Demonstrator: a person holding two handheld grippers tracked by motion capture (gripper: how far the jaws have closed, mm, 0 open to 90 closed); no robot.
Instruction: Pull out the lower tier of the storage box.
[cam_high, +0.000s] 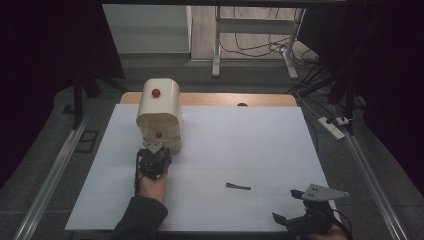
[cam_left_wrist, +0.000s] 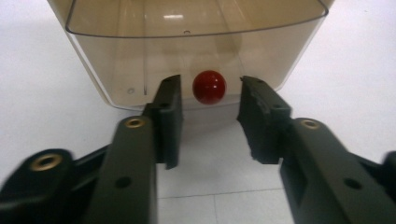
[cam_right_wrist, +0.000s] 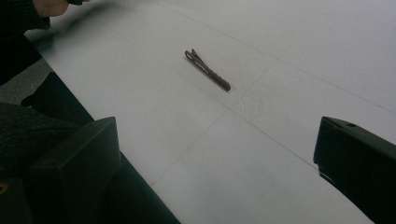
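Note:
A cream, round-topped box (cam_high: 159, 107) stands at the far left of the white table. It has one red knob (cam_high: 156, 92) on top and a second red knob (cam_high: 158, 134) low on its near face. My left gripper (cam_high: 156, 149) points at that near face. In the left gripper view the low red knob (cam_left_wrist: 209, 87) sits on a see-through beige panel (cam_left_wrist: 140, 51), between the jaws of my left gripper (cam_left_wrist: 209, 100). A narrow gap shows on each side of the knob, so the pads do not press it. My right gripper (cam_high: 286, 205) stands wide open at the near right edge.
A small dark clip (cam_high: 237, 186) lies on the white sheet (cam_high: 260, 145) between the two hands. In the right gripper view the clip (cam_right_wrist: 208, 70) lies ahead of my right gripper (cam_right_wrist: 215, 154). A wooden table edge (cam_high: 225, 99) shows behind the sheet.

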